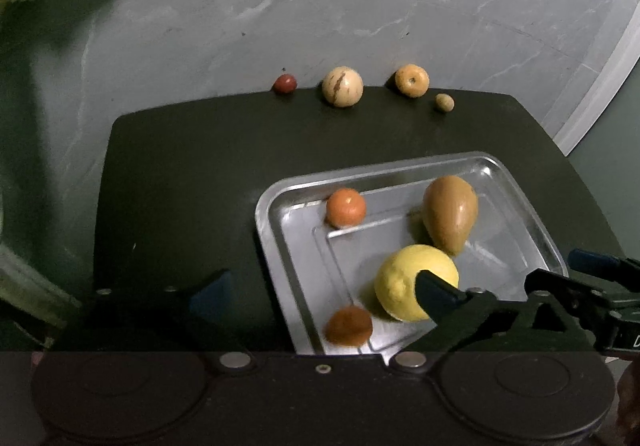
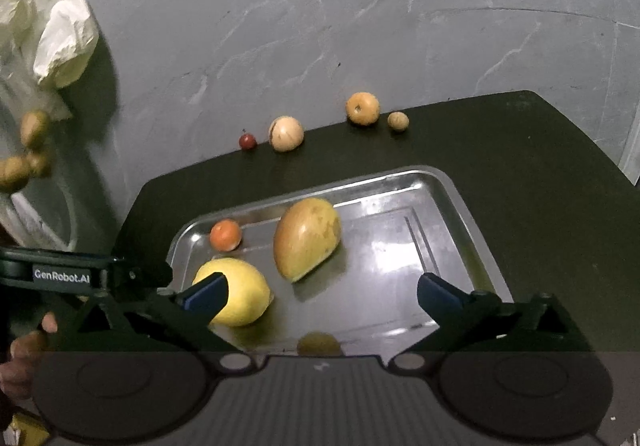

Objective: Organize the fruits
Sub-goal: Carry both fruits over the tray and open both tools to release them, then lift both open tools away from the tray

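Right gripper (image 2: 320, 296) spread wide over shiny rectangular steel tray (image 2: 460, 198), left gripper (image 1: 320, 294) likewise unclenched, tray's right half bare, yellow round lemon (image 2: 234, 292) near left rim.

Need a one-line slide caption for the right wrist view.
Open right gripper hovers over a metal tray holding a lemon, mango and orange; four fruits line the mat's far edge.

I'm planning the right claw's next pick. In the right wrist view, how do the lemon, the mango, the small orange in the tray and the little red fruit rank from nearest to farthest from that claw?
1. Lemon, at the claw's left finger.
2. Mango, tray middle.
3. Small orange, tray's far left corner.
4. Red fruit, beyond the tray at the mat's far edge.
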Motion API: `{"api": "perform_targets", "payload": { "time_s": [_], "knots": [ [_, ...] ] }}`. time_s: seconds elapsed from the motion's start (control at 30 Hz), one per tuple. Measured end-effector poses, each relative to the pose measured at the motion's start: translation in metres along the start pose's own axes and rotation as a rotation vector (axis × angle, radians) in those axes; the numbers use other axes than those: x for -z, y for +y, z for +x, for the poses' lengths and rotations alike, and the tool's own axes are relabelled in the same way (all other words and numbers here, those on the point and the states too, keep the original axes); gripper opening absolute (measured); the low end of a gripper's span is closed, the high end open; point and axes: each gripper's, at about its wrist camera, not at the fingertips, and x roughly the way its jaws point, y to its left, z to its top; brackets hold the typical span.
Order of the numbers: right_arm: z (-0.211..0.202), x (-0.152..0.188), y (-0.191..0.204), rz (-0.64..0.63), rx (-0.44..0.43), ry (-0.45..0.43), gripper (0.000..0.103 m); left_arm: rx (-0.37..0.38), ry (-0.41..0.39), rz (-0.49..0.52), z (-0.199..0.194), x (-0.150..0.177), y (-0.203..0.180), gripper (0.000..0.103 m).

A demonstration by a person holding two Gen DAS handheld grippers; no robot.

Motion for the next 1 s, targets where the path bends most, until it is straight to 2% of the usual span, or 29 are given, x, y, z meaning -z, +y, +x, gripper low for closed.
{"api": "perform_targets", "payload": {
  "time_s": [0.37,1.0],
  "knots": [
    [-0.012,0.026,0.004,-0.056,-0.044,0.053,0.103,-0.064,-0.008,-0.023,-0.031,0.030,-0.011,0.102],
    [-0.064,0.079,-0.020,-0.136,-0.159,0.071,0.103,-0.227,-0.001,-0.073,-0.101,0.109,-0.077,0.102]
  ]
}}
